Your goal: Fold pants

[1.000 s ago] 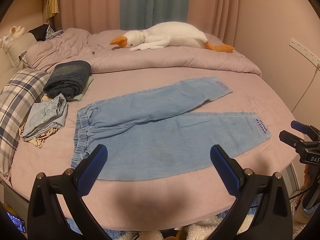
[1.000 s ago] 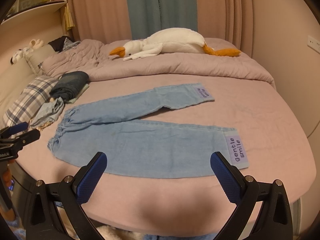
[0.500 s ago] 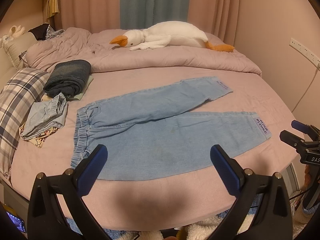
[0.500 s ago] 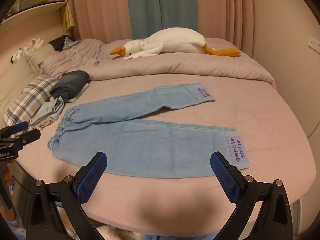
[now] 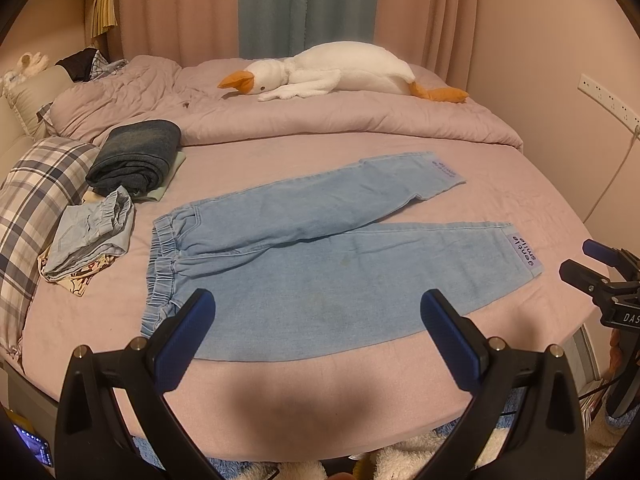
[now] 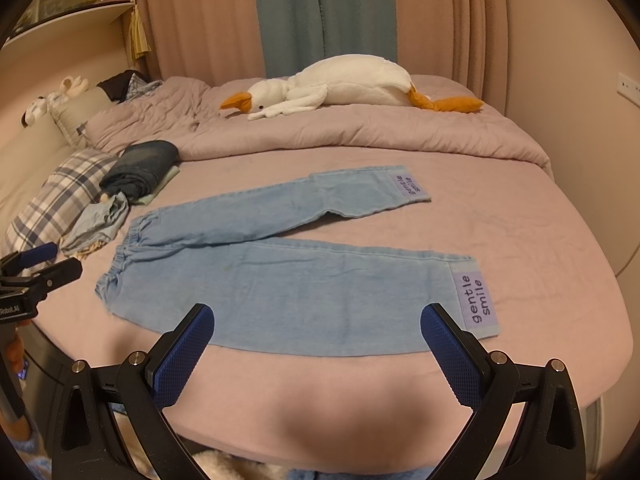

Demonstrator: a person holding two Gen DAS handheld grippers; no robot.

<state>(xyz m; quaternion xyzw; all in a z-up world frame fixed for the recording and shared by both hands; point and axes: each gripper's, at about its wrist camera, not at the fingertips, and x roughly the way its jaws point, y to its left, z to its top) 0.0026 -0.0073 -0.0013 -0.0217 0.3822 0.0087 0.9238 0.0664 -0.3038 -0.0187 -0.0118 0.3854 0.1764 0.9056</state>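
Observation:
Light blue denim pants [image 5: 320,264] [image 6: 288,284] lie flat on the pink bed, waistband to the left, both legs spread to the right with lilac "gentle smile" cuff patches [image 6: 476,300]. My left gripper [image 5: 318,300] hovers open over the near edge of the lower leg, near the waistband side. My right gripper [image 6: 318,314] is open too, above the near edge of the same leg, closer to the cuff. Each gripper also shows at the edge of the other's view: the right gripper [image 5: 592,264], the left gripper [image 6: 44,260]. Neither holds anything.
A folded dark jeans stack [image 5: 136,160] and a crumpled pale blue garment [image 5: 92,232] sit left of the pants by a plaid pillow [image 5: 32,200]. A white goose plush [image 5: 340,72] lies on the bunched duvet [image 5: 320,120] at the back. A wall stands to the right.

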